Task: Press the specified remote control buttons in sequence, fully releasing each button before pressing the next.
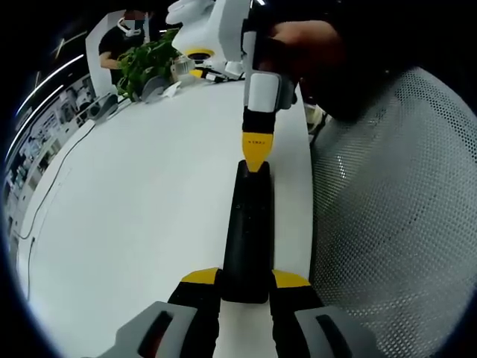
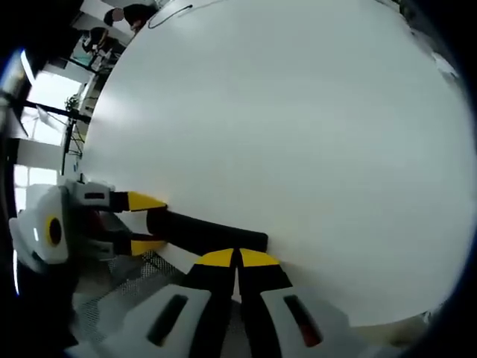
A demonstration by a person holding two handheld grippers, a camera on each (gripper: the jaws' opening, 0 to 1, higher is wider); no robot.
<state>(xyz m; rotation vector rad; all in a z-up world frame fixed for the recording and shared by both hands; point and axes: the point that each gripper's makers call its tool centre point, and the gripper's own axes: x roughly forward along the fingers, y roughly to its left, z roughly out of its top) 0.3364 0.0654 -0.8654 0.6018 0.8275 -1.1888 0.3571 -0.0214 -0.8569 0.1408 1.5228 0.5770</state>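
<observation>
I cannot read any text, label, brand or number in these two views. On the yellow tip of the right gripper [image 1: 256, 149], as I see it in the left gripper view, there is a small dark mark, but it is too small and too blurred for me to make out letters. The black remote control [image 1: 247, 237] shows me no readable print on its buttons or its body. The white table [image 1: 149, 224] carries no sign that I can read, and the shelves far behind it are too blurred to tell.
</observation>
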